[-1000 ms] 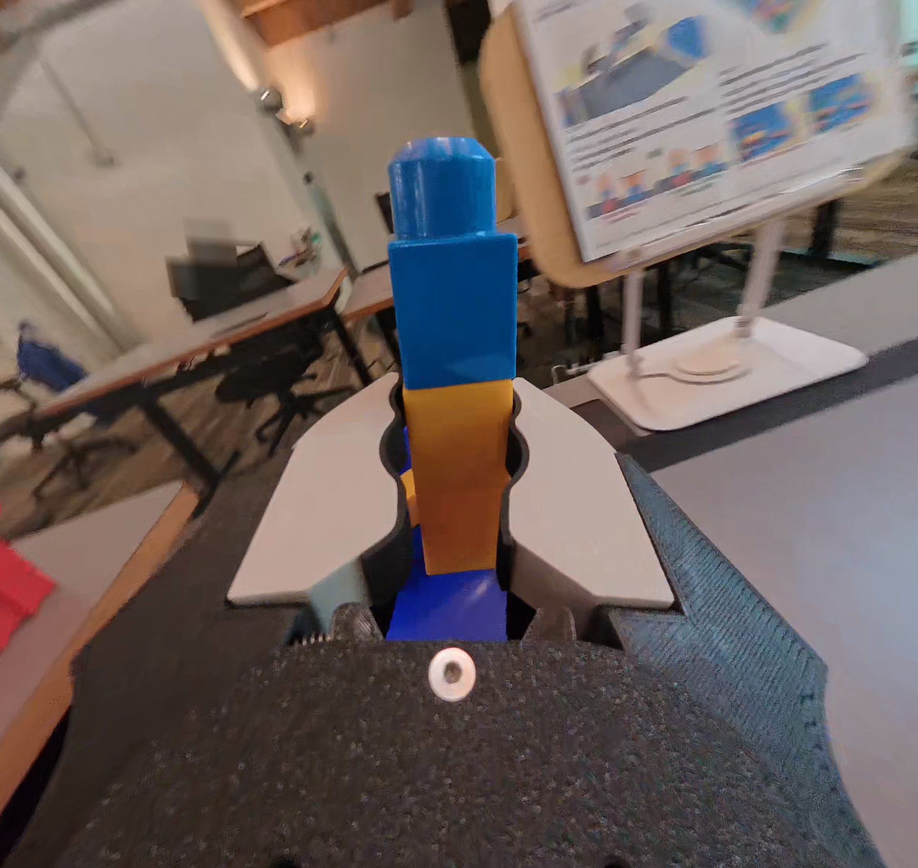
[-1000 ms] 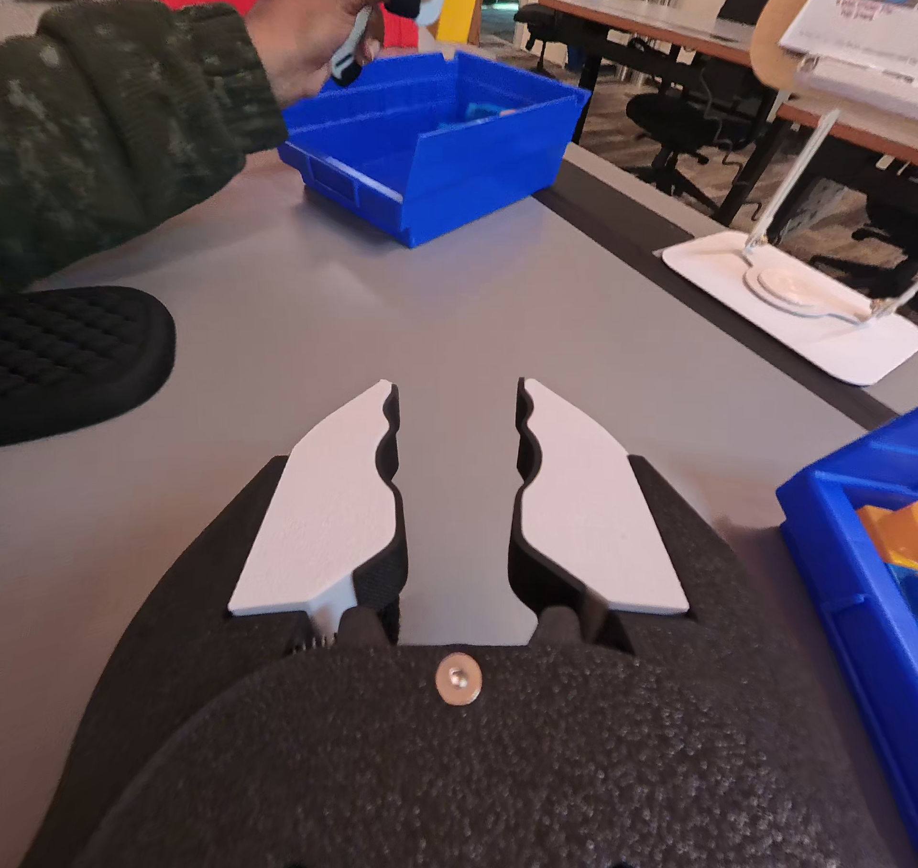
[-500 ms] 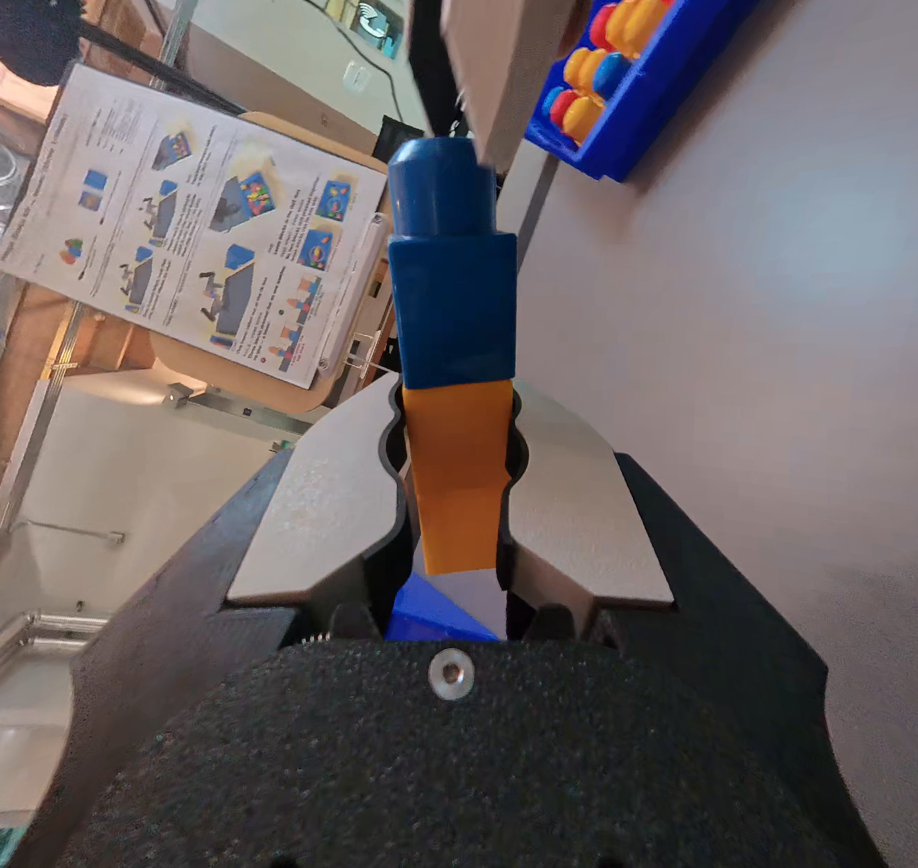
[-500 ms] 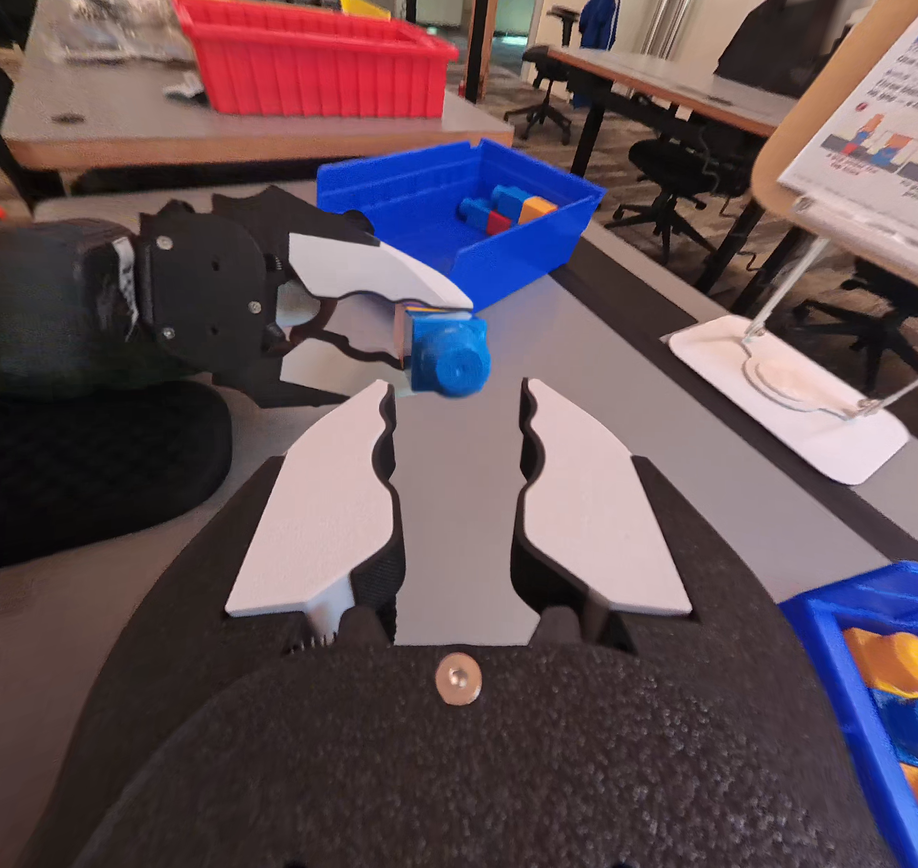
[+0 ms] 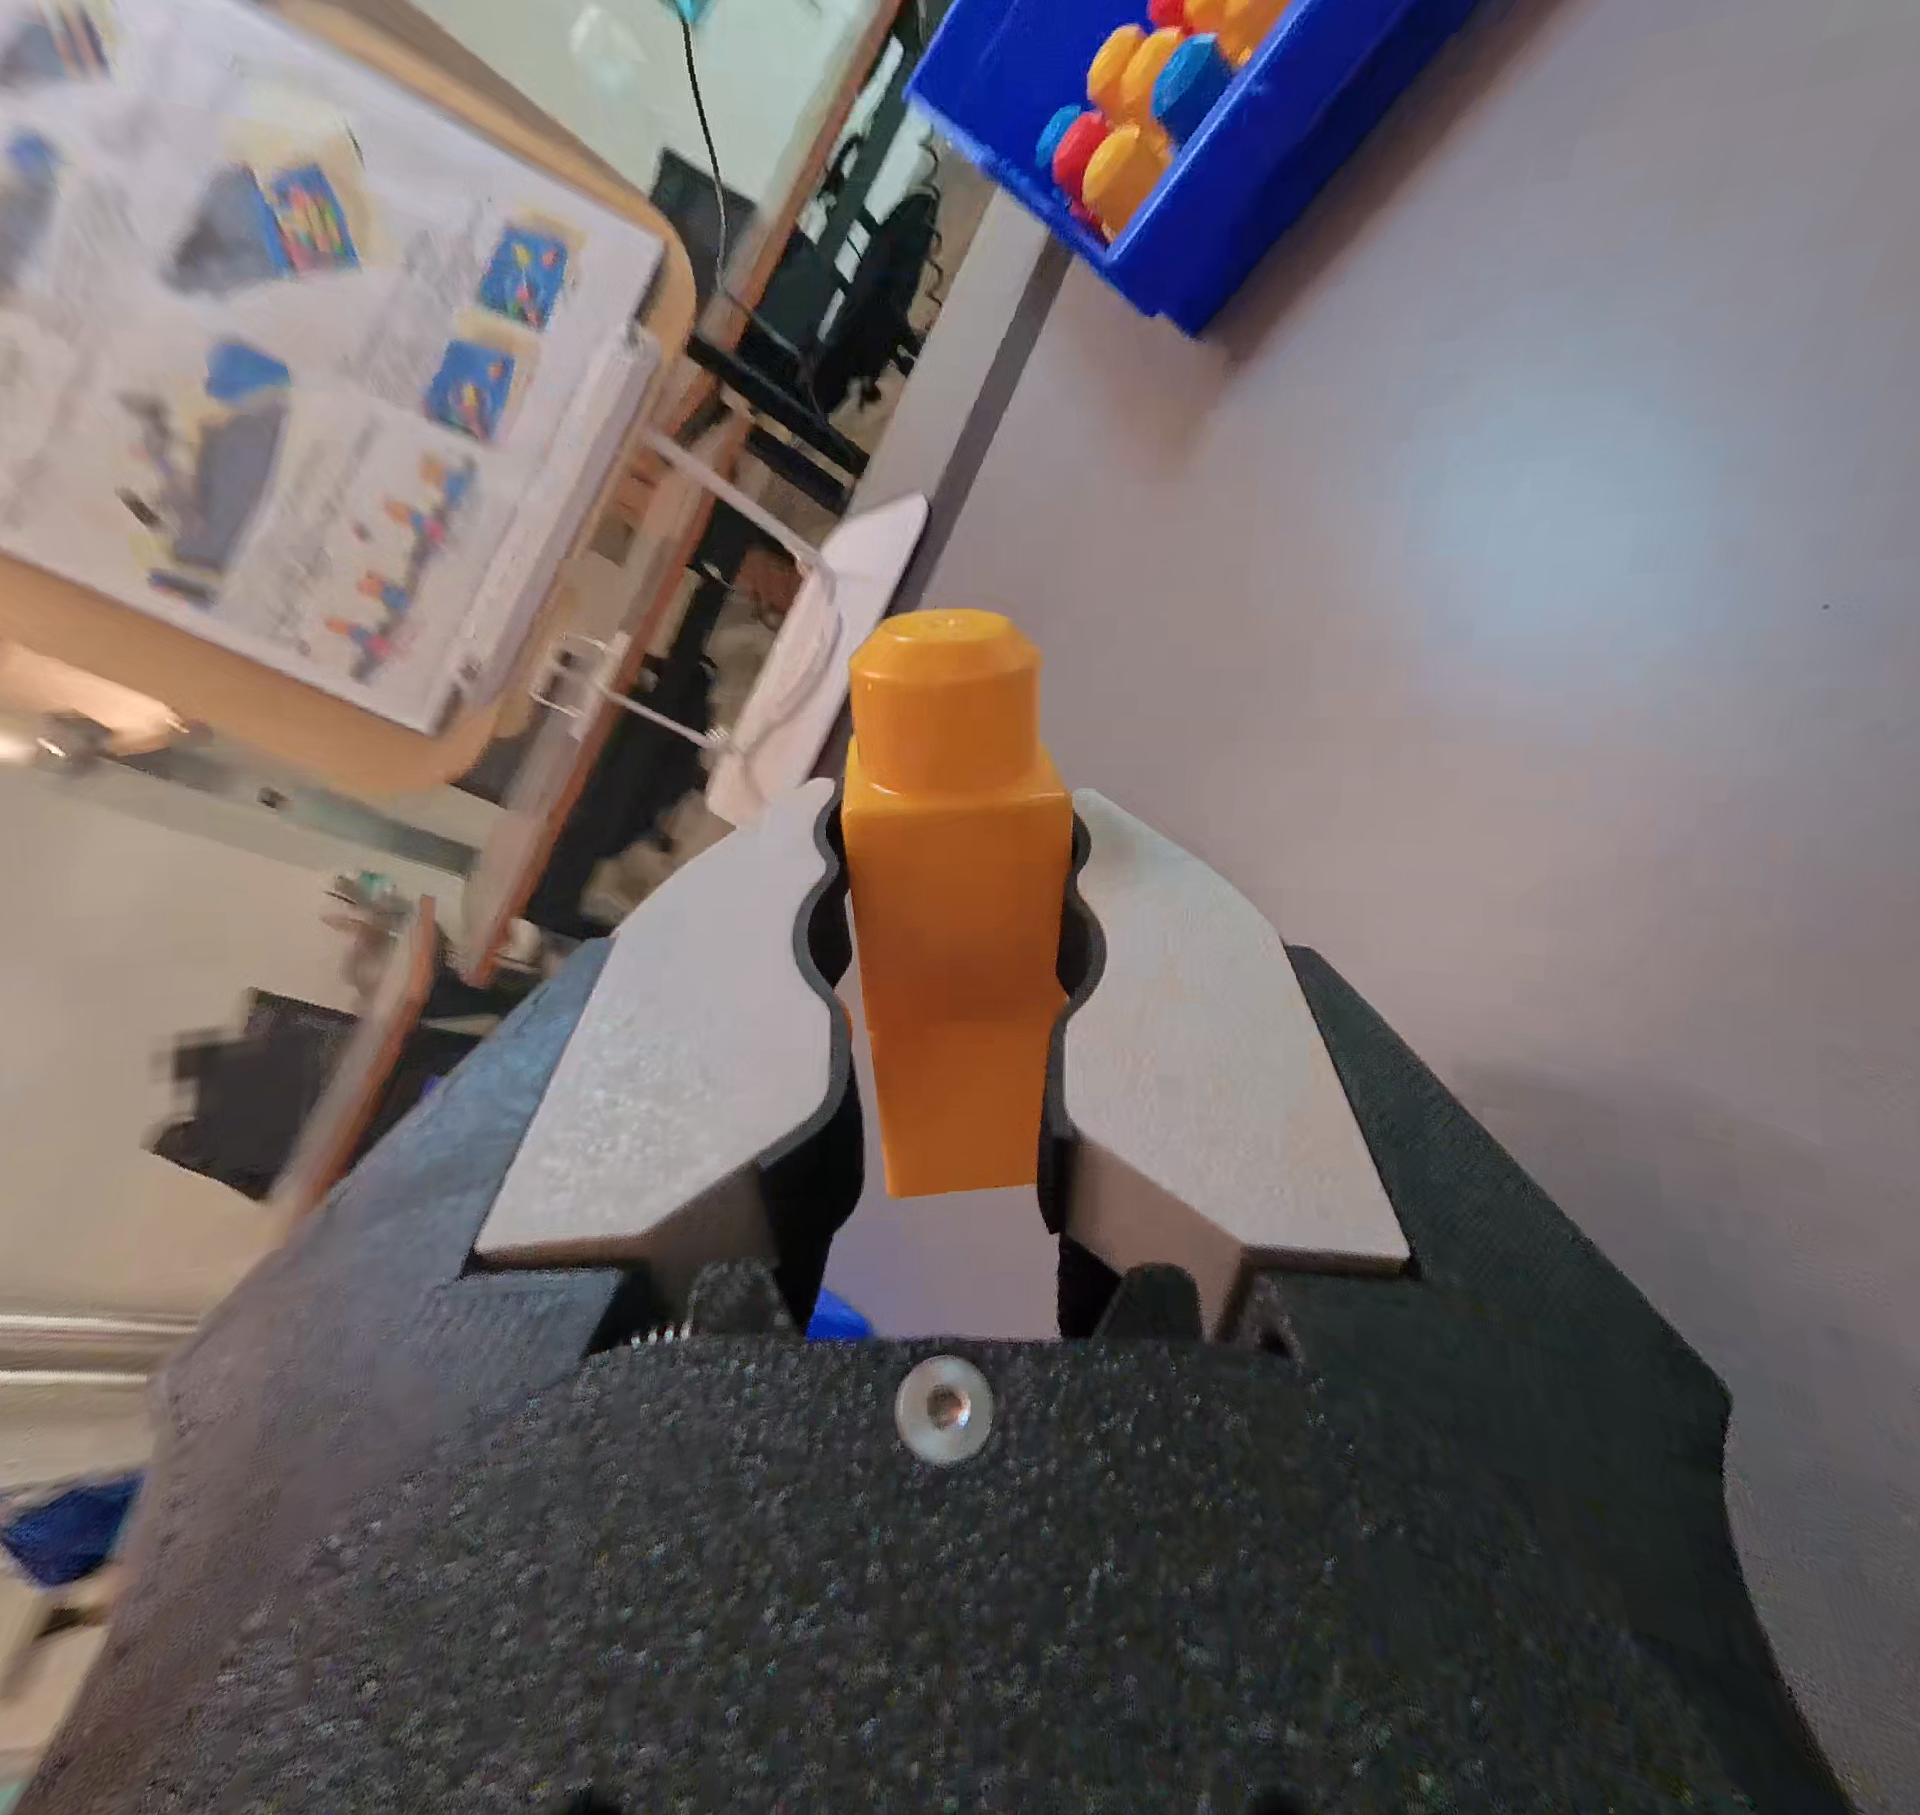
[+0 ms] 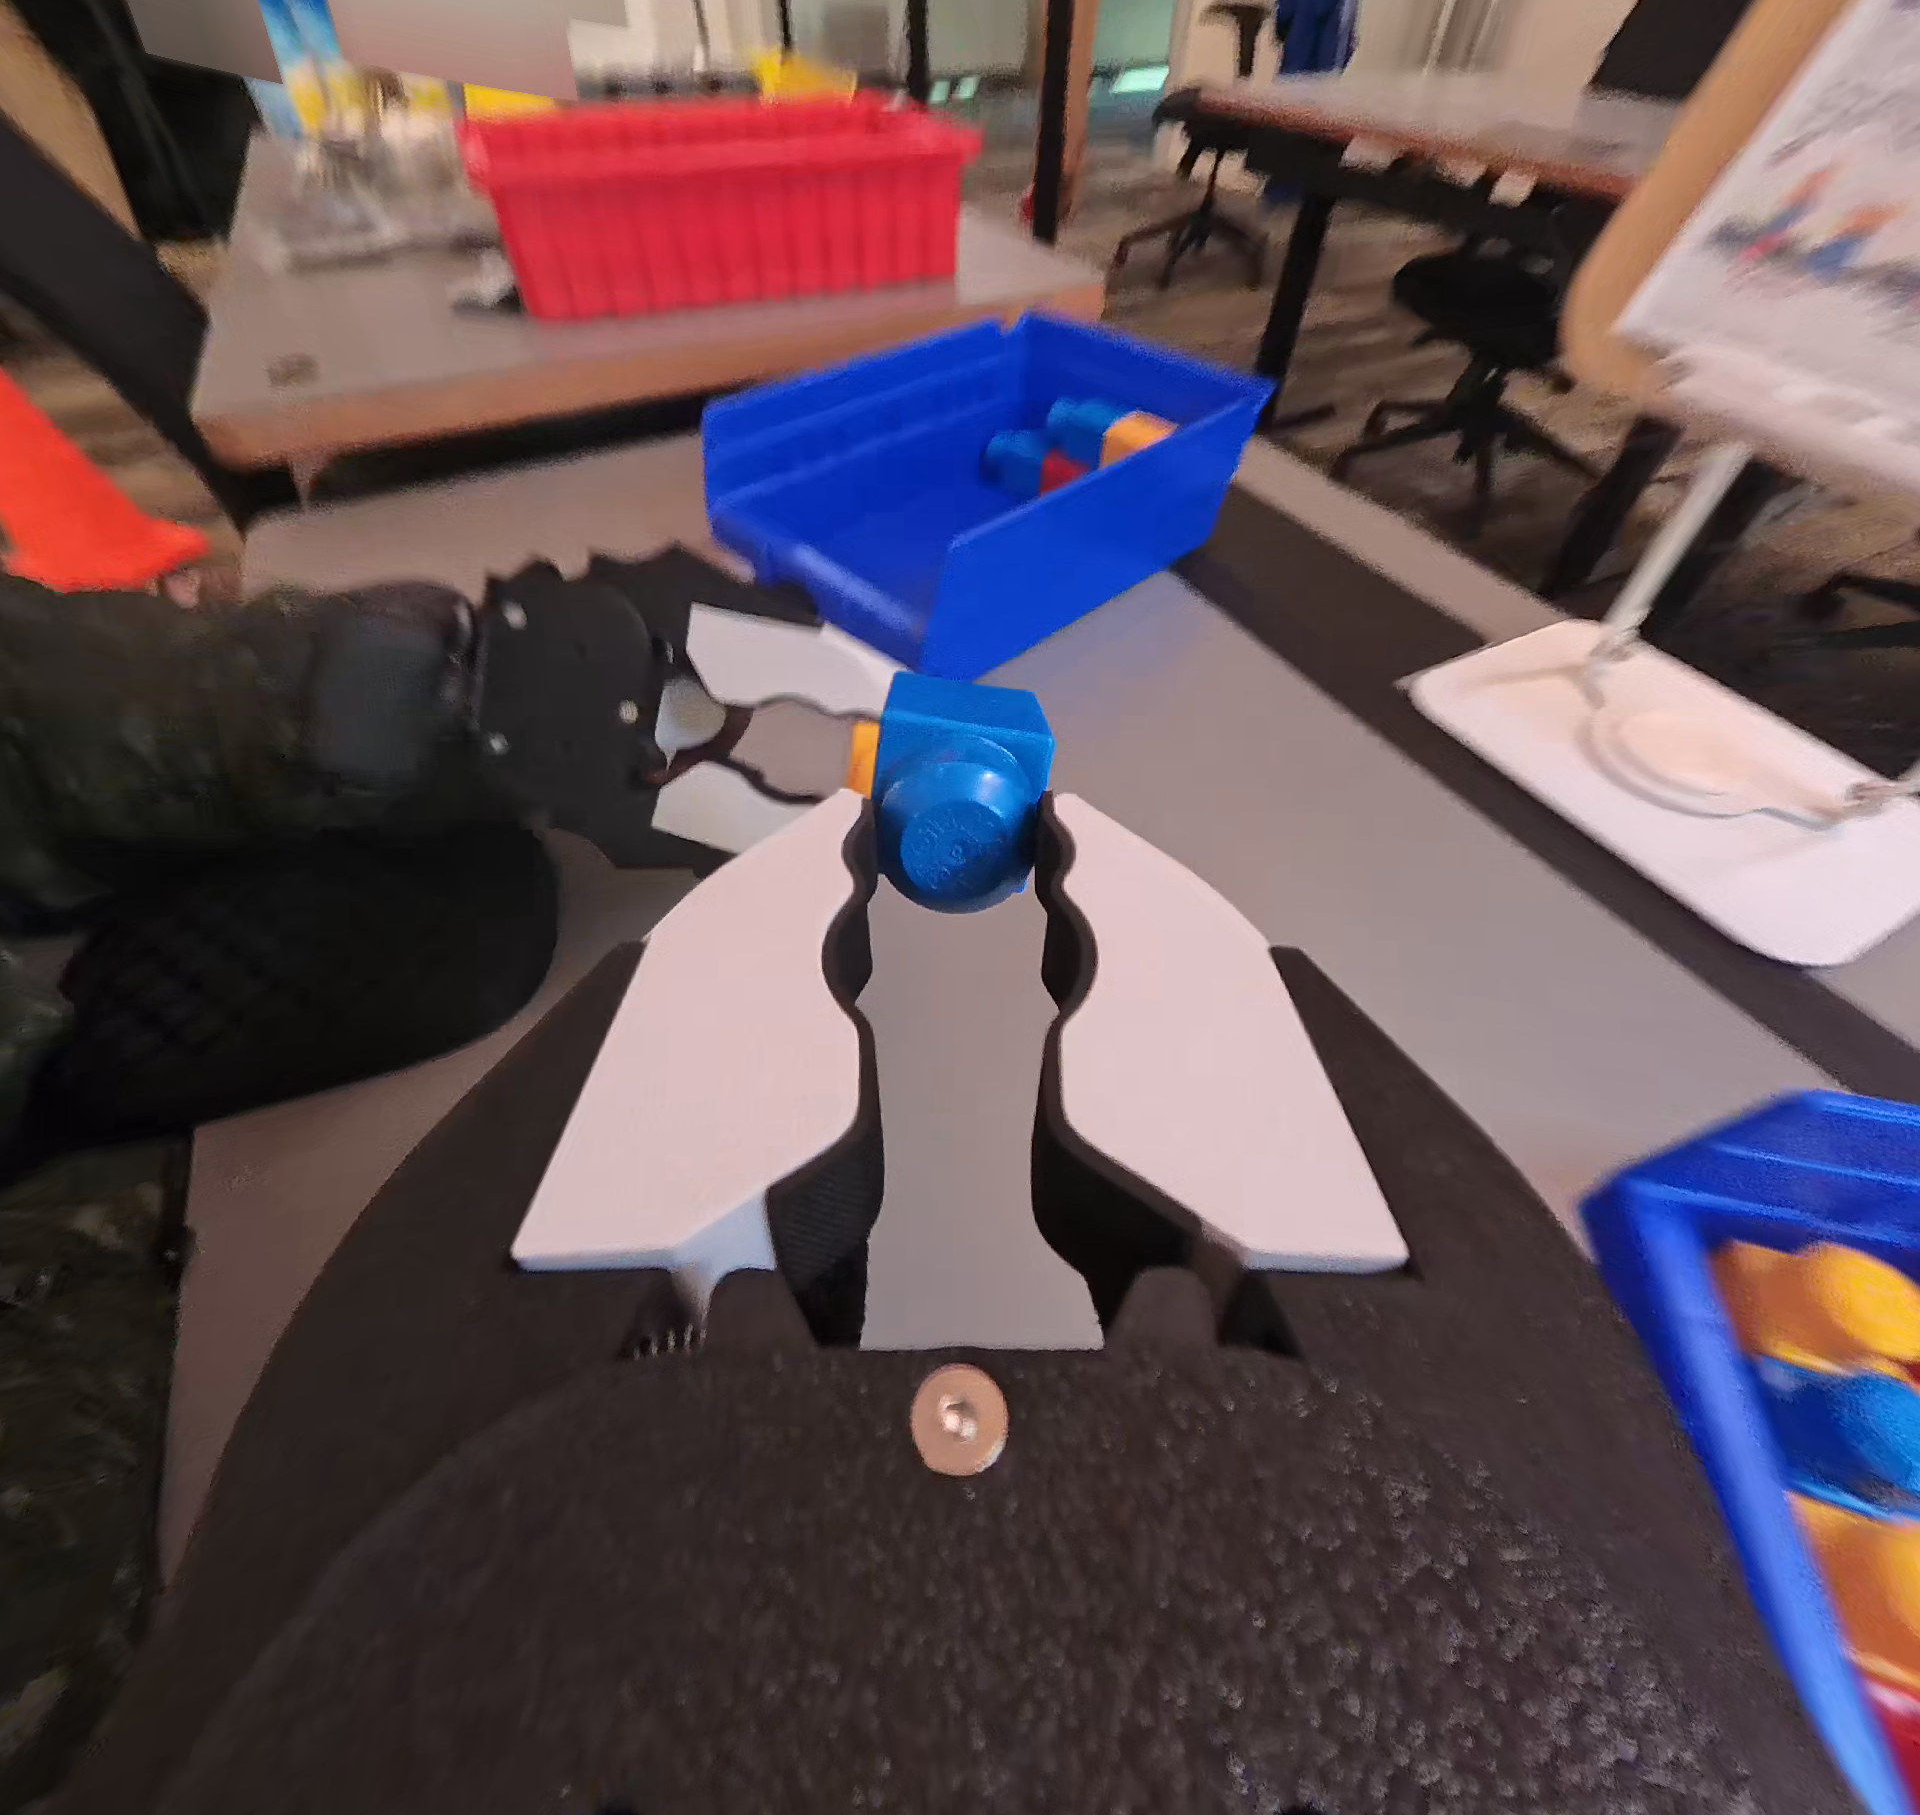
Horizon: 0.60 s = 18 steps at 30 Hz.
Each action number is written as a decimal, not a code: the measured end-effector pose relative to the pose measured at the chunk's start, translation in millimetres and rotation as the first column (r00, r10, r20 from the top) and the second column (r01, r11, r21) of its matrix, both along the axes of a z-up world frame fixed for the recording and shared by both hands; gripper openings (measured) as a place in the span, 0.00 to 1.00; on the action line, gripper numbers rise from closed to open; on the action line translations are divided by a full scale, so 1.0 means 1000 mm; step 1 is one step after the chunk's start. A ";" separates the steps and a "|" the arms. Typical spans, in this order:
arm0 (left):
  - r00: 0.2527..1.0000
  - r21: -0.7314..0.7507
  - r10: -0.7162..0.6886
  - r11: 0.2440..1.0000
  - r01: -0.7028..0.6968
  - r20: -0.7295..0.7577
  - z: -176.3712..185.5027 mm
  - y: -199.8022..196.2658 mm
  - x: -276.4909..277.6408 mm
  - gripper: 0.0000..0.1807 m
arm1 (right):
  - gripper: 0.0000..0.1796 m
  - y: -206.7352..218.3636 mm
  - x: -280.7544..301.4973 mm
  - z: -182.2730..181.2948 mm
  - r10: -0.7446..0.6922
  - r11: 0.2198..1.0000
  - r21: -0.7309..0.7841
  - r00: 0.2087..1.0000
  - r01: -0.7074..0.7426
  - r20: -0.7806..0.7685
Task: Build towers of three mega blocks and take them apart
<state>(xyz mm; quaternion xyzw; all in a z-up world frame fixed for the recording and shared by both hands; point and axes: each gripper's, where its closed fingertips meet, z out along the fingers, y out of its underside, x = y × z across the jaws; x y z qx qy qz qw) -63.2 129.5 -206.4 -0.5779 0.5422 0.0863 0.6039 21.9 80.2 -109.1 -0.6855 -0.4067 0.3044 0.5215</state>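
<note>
Left hand-held gripper (image 5: 956,815): white fingers clamped on the sides of an orange mega block (image 5: 954,944), stud pointing forward past the fingertips; a sliver of blue shows low between the fingers near the gripper body, too little to identify.

Right hand-held gripper (image 6: 954,809): fingertips pressed against the round stud of a blue mega block (image 6: 961,763), stud facing the camera. In the right wrist view the left gripper sits just beyond on the left, held by a dark-sleeved arm (image 6: 156,726); a bit of orange shows between its fingers, right behind the blue block. Whether the two blocks touch cannot be told.

Grey table (image 6: 1299,892): carries both bins and the stand.

Blue bin, far (image 6: 935,560): a few blue, red and orange blocks lie inside.

Blue bin, near right (image 6: 1683,1235): holds orange, red and blue blocks.

White stand base (image 6: 1662,778): right side, supporting a tilted board with an illustrated sheet (image 5: 260,363).

Red crate (image 6: 717,207): on a separate table, far behind.
</note>
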 end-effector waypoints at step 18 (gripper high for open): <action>0.957 -0.206 0.002 0.977 0.060 0.289 0.009 0.007 -0.008 0.20 | 0.17 0.224 0.288 -0.063 -0.367 0.805 -0.074 0.592 0.589 0.718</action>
